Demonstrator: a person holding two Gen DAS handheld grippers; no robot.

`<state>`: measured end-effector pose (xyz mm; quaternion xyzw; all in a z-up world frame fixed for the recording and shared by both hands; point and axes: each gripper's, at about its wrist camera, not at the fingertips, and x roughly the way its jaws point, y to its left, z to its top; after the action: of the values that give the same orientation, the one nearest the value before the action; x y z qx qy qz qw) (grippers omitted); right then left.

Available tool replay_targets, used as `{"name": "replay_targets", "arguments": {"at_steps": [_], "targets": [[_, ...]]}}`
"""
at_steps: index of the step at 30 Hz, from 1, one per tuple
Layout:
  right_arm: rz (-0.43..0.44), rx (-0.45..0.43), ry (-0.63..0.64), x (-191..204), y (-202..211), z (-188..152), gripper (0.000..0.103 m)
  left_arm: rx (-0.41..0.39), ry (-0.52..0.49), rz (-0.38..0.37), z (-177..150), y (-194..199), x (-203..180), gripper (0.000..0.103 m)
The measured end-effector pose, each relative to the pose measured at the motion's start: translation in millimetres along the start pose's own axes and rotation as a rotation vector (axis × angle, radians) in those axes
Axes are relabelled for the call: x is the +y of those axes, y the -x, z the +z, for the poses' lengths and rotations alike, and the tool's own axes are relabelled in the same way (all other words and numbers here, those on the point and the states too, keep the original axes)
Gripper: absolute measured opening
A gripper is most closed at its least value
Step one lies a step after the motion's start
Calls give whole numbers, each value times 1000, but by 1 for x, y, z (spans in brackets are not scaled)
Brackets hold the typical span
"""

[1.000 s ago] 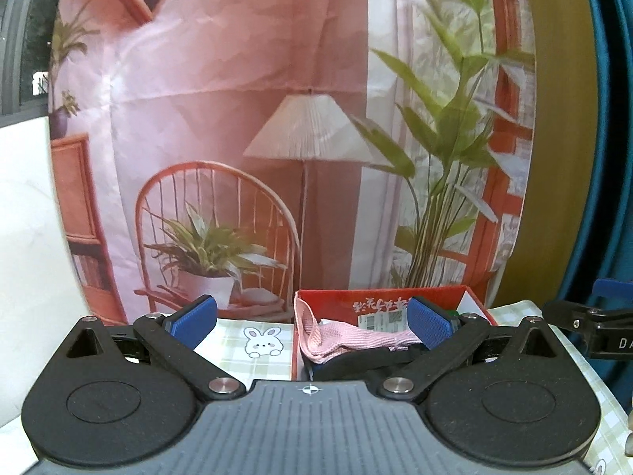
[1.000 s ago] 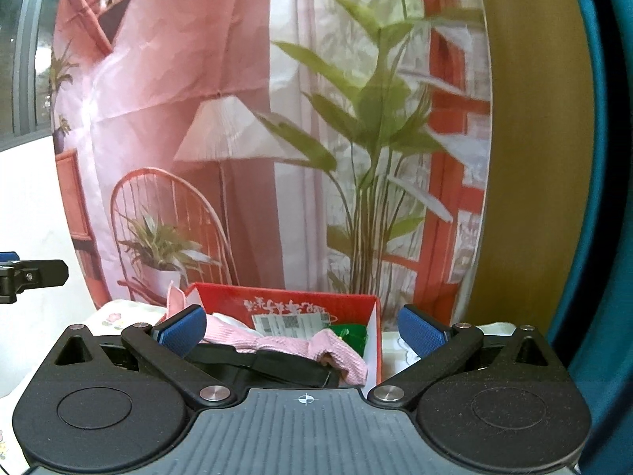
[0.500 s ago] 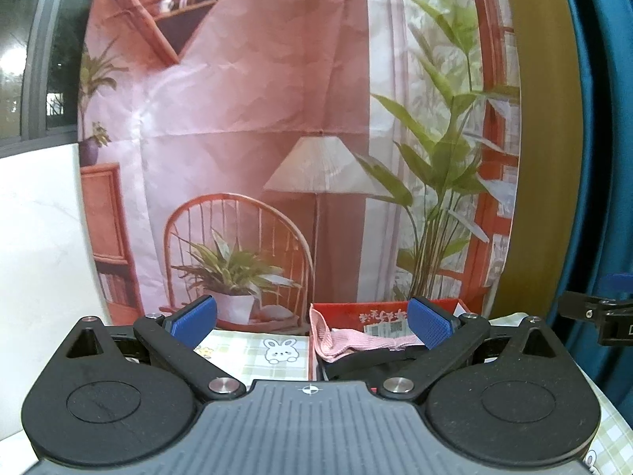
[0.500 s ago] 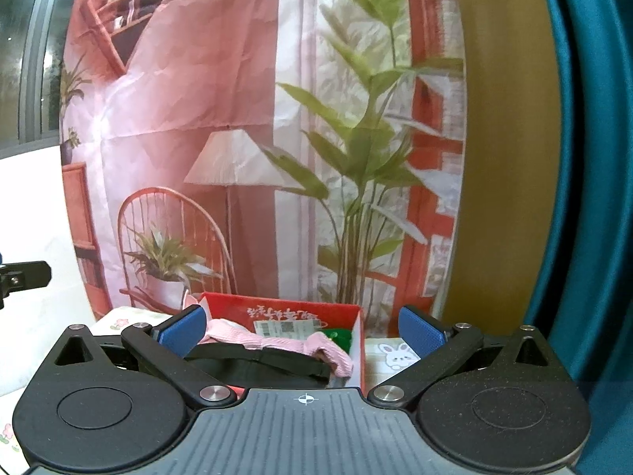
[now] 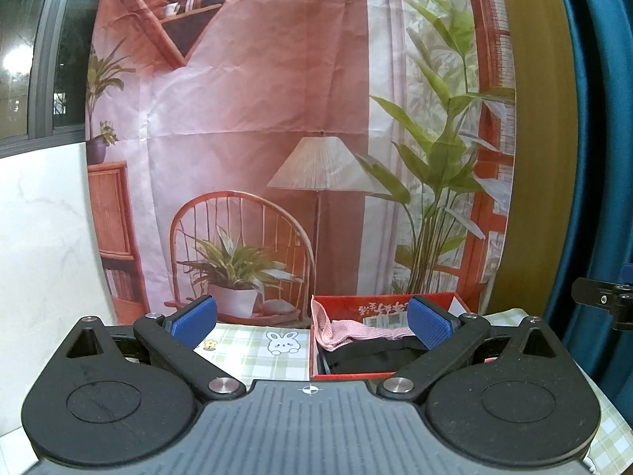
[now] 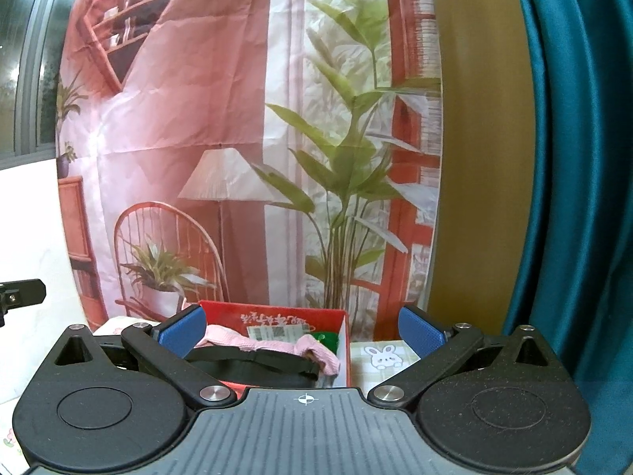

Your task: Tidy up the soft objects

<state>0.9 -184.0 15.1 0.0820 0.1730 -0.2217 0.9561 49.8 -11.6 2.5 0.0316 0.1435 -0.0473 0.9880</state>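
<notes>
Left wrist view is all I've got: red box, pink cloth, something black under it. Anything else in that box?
Observer: Yes. The right wrist view shows a green item in the far right corner of the red box, behind the pink cloth.
Operator: I only see an edge of the right gripper. Holding anything?
Observer: No. The right gripper is open, with nothing between its blue pads.
</notes>
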Motion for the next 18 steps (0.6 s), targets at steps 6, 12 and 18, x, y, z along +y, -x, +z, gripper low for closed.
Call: {"name": "replay_targets", "arguments": {"at_steps": [6, 12, 18], "targets": [[0, 0, -1, 0, 1, -1, 103, 0, -3, -2, 0, 0, -1, 103], [1, 2, -1, -1, 3, -3, 103, 3, -4, -7, -1, -1, 1, 103], [2, 2, -1, -1, 2, -2, 103, 5, -3, -11, -1, -1, 3, 103]]}}
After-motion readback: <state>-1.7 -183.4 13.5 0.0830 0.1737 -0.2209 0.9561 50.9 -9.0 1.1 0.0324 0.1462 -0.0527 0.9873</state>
